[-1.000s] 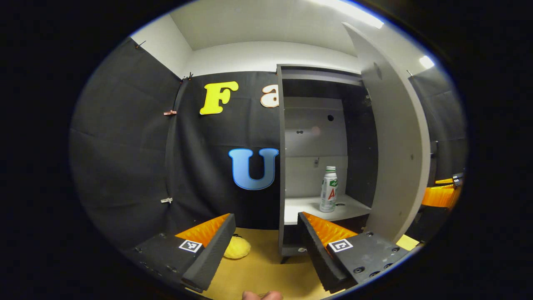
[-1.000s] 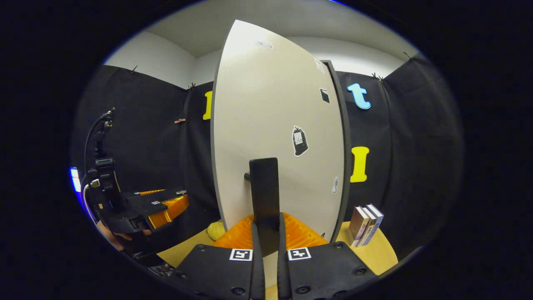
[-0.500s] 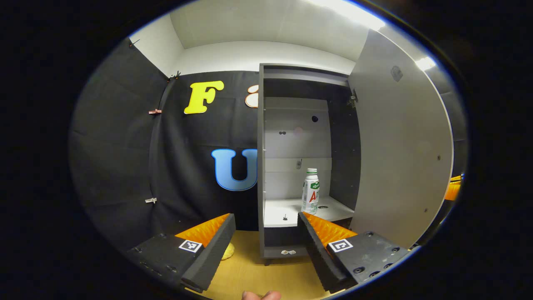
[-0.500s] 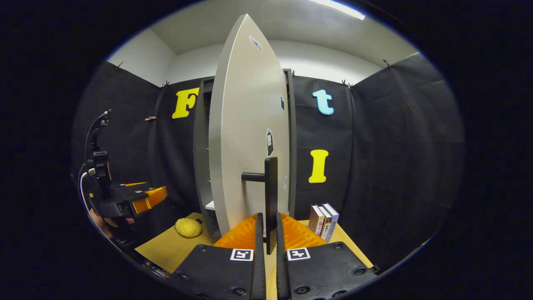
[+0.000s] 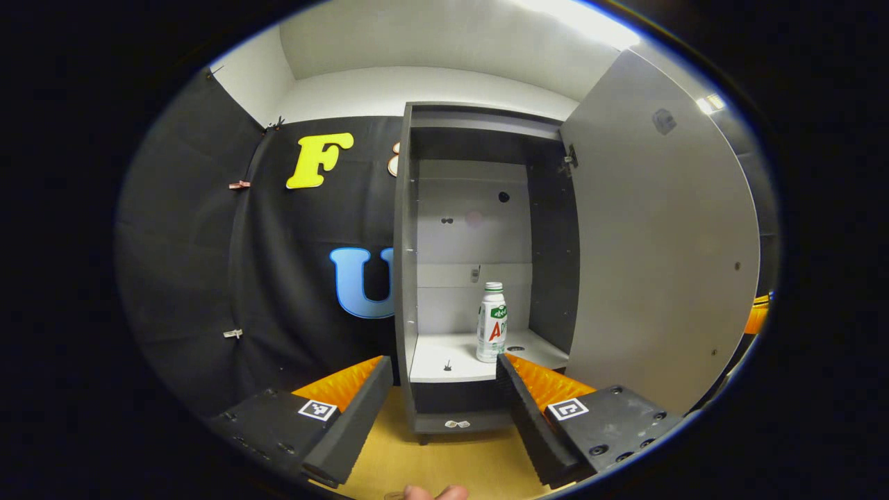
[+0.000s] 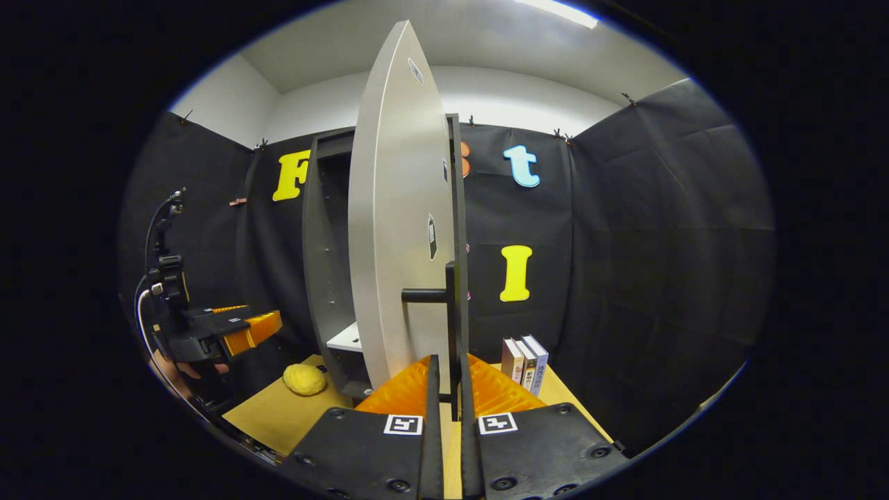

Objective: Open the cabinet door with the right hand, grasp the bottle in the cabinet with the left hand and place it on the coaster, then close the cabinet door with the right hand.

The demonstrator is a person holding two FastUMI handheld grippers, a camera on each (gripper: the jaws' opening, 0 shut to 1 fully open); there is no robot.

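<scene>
The cabinet is a tall, narrow box of flat grey panels standing on the wooden bench; its door, a smooth pale slab, stands swung wide to the right; in the right gripper view the door is seen edge-on, with a dark bar handle on a short stub.

The right gripper has its jaws pressed together on the handle, pinching the bar between them; the left gripper hovers in front of the opening with its jaws spread and nothing between them.

The bottle stands upright on the white lower shelf, toward the right side of the compartment, apart from the walls; it is a small white cylinder with a white cap and a printed label.

Judgement: the bottle is likely light, rigid plastic with a smooth, possibly slippery skin; take hold across the straight mid-body, below the cap; a high grip could tip it.

A round yellow lump and upright books rest on the bench.
</scene>
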